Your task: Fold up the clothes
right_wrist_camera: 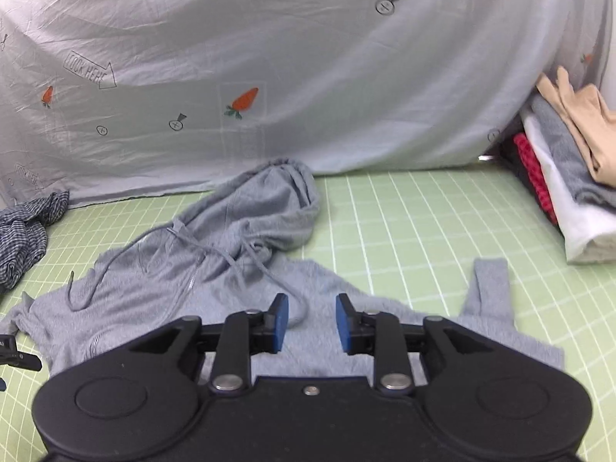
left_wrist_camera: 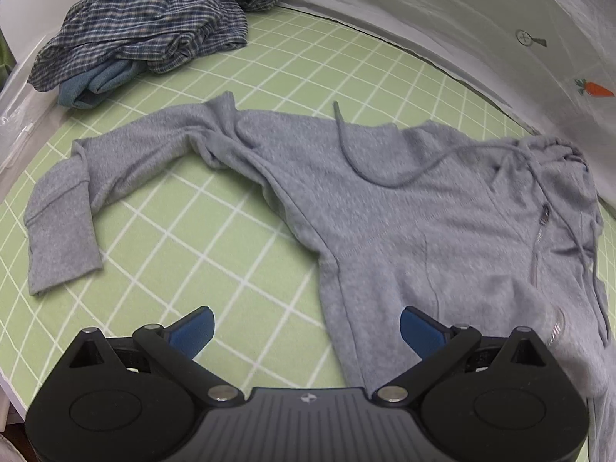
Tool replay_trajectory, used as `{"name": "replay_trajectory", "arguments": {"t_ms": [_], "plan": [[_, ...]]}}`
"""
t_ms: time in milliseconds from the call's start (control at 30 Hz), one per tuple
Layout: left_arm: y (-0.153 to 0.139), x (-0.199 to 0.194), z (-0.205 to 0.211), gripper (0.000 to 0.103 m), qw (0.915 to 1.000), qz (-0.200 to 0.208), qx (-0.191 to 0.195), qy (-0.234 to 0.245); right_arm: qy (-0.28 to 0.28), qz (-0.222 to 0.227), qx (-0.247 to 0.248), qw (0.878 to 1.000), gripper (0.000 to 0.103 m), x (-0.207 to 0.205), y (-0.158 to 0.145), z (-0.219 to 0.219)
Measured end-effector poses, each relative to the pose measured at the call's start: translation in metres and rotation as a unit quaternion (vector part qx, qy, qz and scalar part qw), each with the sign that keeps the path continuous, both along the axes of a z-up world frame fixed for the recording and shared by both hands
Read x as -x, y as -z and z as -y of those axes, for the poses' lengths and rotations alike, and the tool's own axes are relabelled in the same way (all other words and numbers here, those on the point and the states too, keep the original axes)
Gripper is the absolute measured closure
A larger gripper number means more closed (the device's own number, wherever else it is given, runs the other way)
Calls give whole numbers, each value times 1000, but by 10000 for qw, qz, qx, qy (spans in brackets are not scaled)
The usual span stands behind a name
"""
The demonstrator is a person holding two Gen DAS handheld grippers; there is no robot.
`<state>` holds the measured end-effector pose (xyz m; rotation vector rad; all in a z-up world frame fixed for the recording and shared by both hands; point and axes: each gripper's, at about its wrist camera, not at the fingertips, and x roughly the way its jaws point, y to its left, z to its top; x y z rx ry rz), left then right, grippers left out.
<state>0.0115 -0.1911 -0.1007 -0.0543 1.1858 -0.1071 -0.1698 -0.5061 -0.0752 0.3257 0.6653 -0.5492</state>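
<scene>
A grey zip hoodie (left_wrist_camera: 404, 211) lies spread on the green grid mat (left_wrist_camera: 231, 238), one sleeve (left_wrist_camera: 65, 223) stretched out to the left and its drawstring (left_wrist_camera: 358, 154) loose across the chest. My left gripper (left_wrist_camera: 306, 331) is open wide and empty, hovering over the hoodie's lower left edge. In the right wrist view the hoodie (right_wrist_camera: 215, 265) shows its hood (right_wrist_camera: 277, 200) toward the back and the other sleeve (right_wrist_camera: 489, 288) at right. My right gripper (right_wrist_camera: 312, 323) is open and empty just above the hoodie's body.
A crumpled blue plaid shirt over a blue garment (left_wrist_camera: 154, 27) sits at the mat's far left, also seen in the right wrist view (right_wrist_camera: 23, 238). A stack of folded clothes (right_wrist_camera: 569, 184) stands at the right edge. A white carrot-print sheet (right_wrist_camera: 308, 57) hangs behind the mat.
</scene>
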Motion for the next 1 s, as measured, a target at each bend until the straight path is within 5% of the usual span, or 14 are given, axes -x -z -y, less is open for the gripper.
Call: {"name": "replay_trajectory", "arguments": {"t_ms": [300, 500, 633, 767, 867, 1000], "plan": [[11, 66, 17, 1, 9995, -165, 77, 273, -146, -836, -616, 9945, 20, 58, 49, -5], [16, 84, 22, 2, 9997, -156, 202, 10, -508, -1055, -848, 9895, 18, 70, 69, -1], [20, 87, 25, 2, 9996, -184, 169, -151, -497, -1212, -938, 9869, 31, 69, 82, 11], [26, 78, 32, 2, 9993, -304, 33, -221, -324, -1586, -118, 9867, 32, 61, 88, 16], [29, 68, 40, 2, 9989, -411, -185, -163, -474, -1839, 598, 9800, 19, 50, 92, 18], [34, 54, 53, 2, 9980, -488, -397, -57, -688, -1710, 306, 9824, 23, 39, 91, 37]]}}
